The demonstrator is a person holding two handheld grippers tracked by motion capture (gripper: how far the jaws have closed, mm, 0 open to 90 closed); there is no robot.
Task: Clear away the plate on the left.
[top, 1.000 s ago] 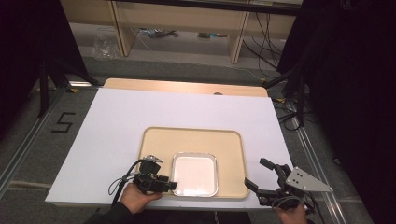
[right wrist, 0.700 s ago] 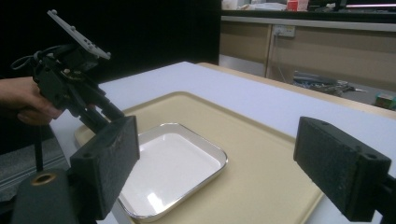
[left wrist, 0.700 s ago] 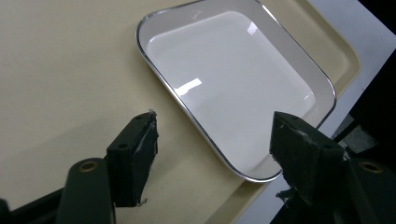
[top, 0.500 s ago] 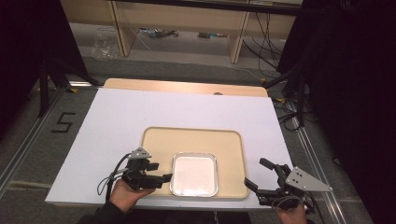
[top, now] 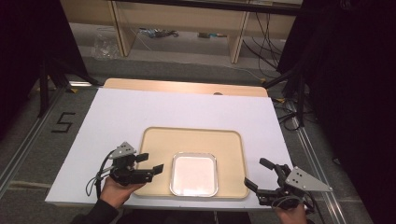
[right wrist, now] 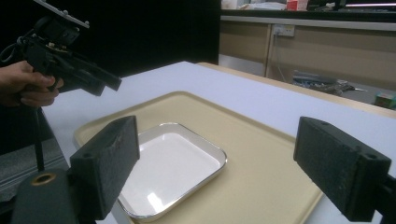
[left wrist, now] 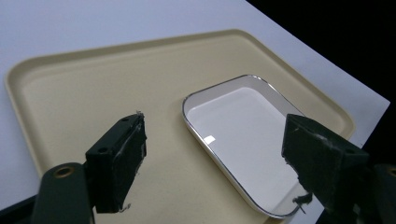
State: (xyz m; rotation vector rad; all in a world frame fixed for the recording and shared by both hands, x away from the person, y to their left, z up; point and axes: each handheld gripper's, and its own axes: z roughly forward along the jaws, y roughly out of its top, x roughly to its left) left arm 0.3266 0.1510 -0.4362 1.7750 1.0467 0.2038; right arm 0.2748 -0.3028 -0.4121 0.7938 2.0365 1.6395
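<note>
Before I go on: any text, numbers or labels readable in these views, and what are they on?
"5": black mark on the grey floor, left of the table.
Small coloured items on the far counter in the right gripper view: too blurred to read.
Tray and white dish: no markings.

White dish's (left wrist: 243, 140) near corner behind a jaw, right hand (top: 292, 215) cut off (bottom edge), shelf clutter (top: 156, 32) unreadable

White rectangular dish (top: 194, 173) with metallic rim, empty, upright, lying flat at near edge of beige tray (top: 187, 142).
</note>
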